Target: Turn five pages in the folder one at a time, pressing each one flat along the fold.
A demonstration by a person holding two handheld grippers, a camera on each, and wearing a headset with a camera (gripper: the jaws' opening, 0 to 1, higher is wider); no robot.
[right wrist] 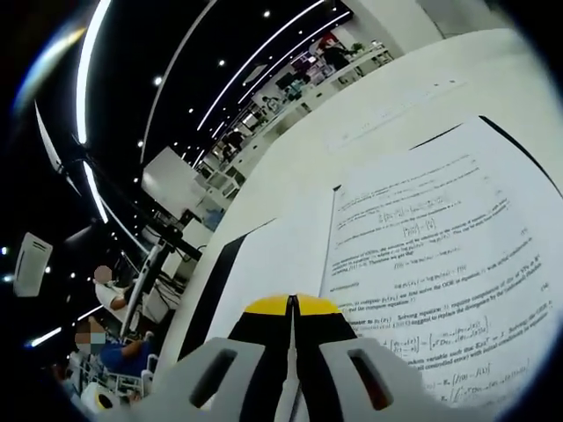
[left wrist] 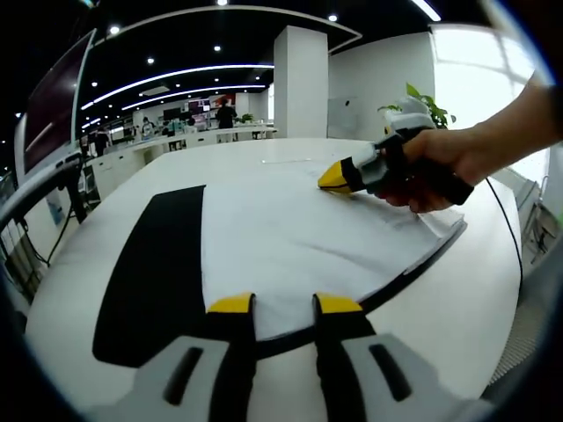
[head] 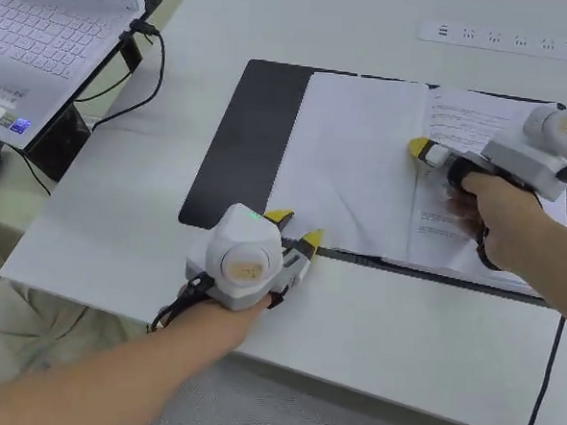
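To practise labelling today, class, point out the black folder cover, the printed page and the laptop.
black folder cover (head: 244, 143): head view, middle of the bare black flap.
printed page (right wrist: 440, 255): right gripper view, middle of the text block.
laptop (head: 44, 26): head view, on its keyboard.

Head view high over the folder (head: 249, 143), left gripper view low at its near edge, right gripper view close above, all sharing its pages (head: 349, 164).

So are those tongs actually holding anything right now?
Nothing, it seems. The left tongs are open at the page's near edge; the right tongs are shut, tip on the fold.
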